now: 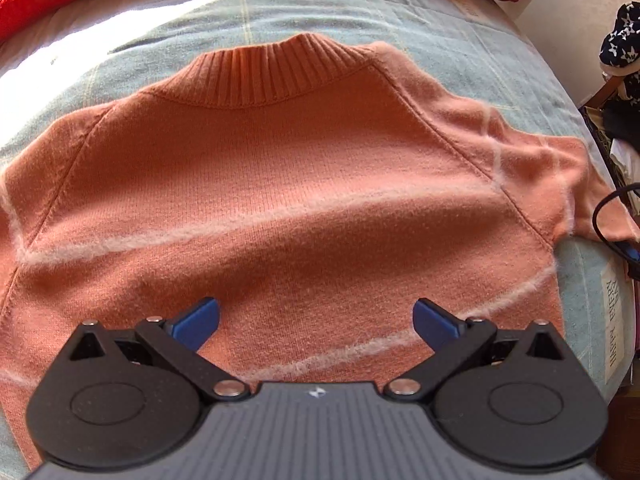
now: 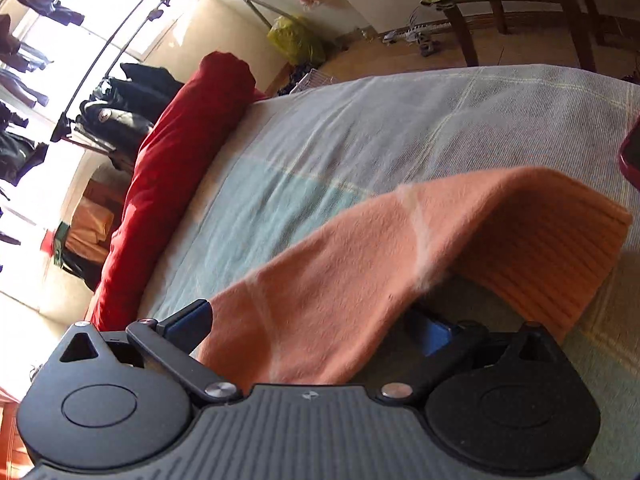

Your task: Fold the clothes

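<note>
An orange knit sweater [image 1: 280, 184] with pale stripes lies flat on the bed, its ribbed collar [image 1: 276, 76] at the far side. My left gripper [image 1: 318, 318] hovers over the lower body of the sweater, open, with nothing between its blue pads [image 1: 198, 320]. In the right wrist view a sleeve [image 2: 340, 264] of the same sweater runs between my right gripper's [image 2: 312, 326] fingers and drapes over the right one. Its ribbed cuff [image 2: 560, 256] hangs beyond it. The right jaws stand wide apart and do not pinch the sleeve.
A light blue-grey cover [image 2: 360, 132] is spread over the bed. A red rolled quilt [image 2: 176, 160] lies along its far edge. Beyond stand a clothes rack [image 2: 120, 32], a yellow bag [image 2: 294, 38] and a wooden chair [image 2: 520, 4]. The bed edge [image 1: 592, 280] drops off at the right.
</note>
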Available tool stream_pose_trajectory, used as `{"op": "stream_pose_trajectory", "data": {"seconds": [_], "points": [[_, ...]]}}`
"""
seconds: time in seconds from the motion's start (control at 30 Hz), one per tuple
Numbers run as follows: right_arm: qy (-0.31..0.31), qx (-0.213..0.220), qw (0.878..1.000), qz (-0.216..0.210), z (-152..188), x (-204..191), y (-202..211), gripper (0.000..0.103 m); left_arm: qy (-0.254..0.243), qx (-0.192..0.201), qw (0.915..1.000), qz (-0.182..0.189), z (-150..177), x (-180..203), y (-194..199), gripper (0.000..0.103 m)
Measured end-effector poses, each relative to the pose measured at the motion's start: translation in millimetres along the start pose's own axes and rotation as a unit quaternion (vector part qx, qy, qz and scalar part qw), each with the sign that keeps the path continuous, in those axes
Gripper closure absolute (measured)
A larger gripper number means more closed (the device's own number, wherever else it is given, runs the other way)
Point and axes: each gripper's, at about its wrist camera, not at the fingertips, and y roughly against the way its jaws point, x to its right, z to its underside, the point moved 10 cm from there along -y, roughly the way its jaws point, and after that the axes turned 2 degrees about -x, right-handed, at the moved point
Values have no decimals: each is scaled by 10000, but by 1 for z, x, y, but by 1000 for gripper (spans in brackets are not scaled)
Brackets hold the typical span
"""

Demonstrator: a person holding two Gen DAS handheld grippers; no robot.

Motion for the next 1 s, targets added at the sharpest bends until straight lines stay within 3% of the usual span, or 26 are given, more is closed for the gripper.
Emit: {"op": "stream_pose_trajectory", "data": {"seconds": [0.2, 0.4, 0.53, 0.6, 0.7, 0.77, 0.9, 1.0], "points": [[-206, 525, 9981, -234, -52, 16, -17, 0, -418, 128, 9990, -11, -18, 19, 0, 1], [134, 1255, 9912, -390, -107, 7, 20, 0, -594, 129, 9981, 132, -28, 43, -8, 1], [289, 1738, 9843, -97, -132, 18, 49, 0, -720, 140, 9971, 208, -28, 51, -8, 1], [110, 1775, 9840, 130, -134, 32, 55, 0, -828, 160, 9962, 218, -28, 55, -8, 1], [-98, 1701, 9845, 422, -128, 49, 60, 0, -1062, 229, 9941, 59, -28, 54, -6, 1], [-48, 1515, 9879, 324, -114, 39, 60, 0, -1198, 266, 9924, -45, -28, 53, -5, 1], [446, 733, 9957, -351, -69, -23, 35, 0, -1352, 309, 9900, -248, -24, 49, -4, 1], [904, -302, 9906, -980, -18, -76, -1, 0, -1295, 322, 9906, -310, -19, 43, -4, 1]]}}
